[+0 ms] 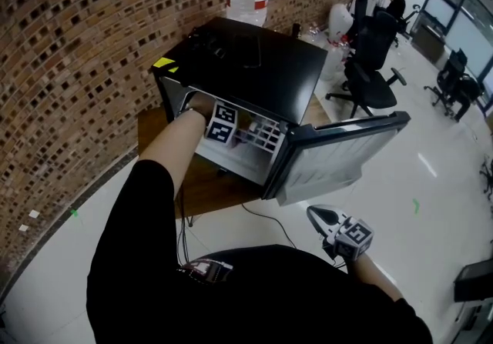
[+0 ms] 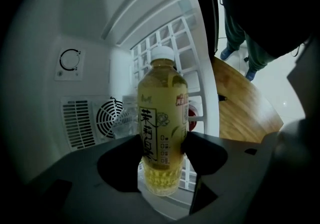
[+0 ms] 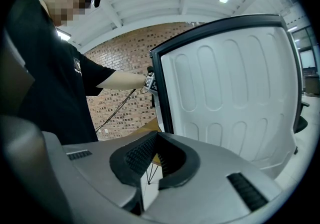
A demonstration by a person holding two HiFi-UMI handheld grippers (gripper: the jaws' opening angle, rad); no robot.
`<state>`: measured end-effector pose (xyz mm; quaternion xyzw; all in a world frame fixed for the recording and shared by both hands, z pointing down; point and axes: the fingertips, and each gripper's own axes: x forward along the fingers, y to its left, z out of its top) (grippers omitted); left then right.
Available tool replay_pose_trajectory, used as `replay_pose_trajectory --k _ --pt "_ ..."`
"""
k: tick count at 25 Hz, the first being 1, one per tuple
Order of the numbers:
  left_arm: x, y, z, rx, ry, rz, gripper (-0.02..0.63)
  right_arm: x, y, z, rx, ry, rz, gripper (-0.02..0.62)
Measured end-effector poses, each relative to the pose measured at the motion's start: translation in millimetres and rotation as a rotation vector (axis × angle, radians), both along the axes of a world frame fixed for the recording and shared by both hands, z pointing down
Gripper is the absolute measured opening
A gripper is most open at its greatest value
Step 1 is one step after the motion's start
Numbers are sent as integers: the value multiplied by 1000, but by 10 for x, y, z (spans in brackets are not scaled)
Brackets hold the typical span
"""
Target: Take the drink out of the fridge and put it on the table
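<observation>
1. Black pads [image 2: 125,160] of the left gripper [image 2: 161,150] clamped on the clear plastic bottle of yellow tea with a white cap [image 2: 161,113], one pad touching each side of the label, low on the body. Bottle upright, deep inside the small black fridge with a white interior [image 1: 254,65].
2. Judged a usable hold, though low under a tall top. Squeeze firmly and evenly, lift only just off the fridge floor, and hold the bottle upright to avoid tipping.
3. Draw straight back toward the near opening, with no twisting inside.
4. Edges to mind: white wire rack [image 2: 185,52] just behind and right of the bottle, round fan vent [image 2: 110,118] on the far wall to its left, white ceiling close above the cap. Little room at the sides, most toward the near side.
5. Right gripper [image 3: 155,160] empty, jaws pressed together, held low and near, beside the white-lined fridge door [image 1: 339,154] swung open to the right. Best left there, apart from the door's edge and out of the bottle's way.
6. Brown wooden table [image 1: 208,192] bare left of the fridge and along its near front. Likely set-down room, but narrow, so place well back from the near edge.
</observation>
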<state>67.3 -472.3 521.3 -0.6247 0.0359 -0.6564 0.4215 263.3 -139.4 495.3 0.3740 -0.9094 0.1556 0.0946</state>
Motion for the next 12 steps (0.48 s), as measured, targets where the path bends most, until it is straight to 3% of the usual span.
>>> replay_pose_trajectory --k 12 --pt "71 250 -237 -56 224 -59 261 -207 33 31 -2 -9 -54 11"
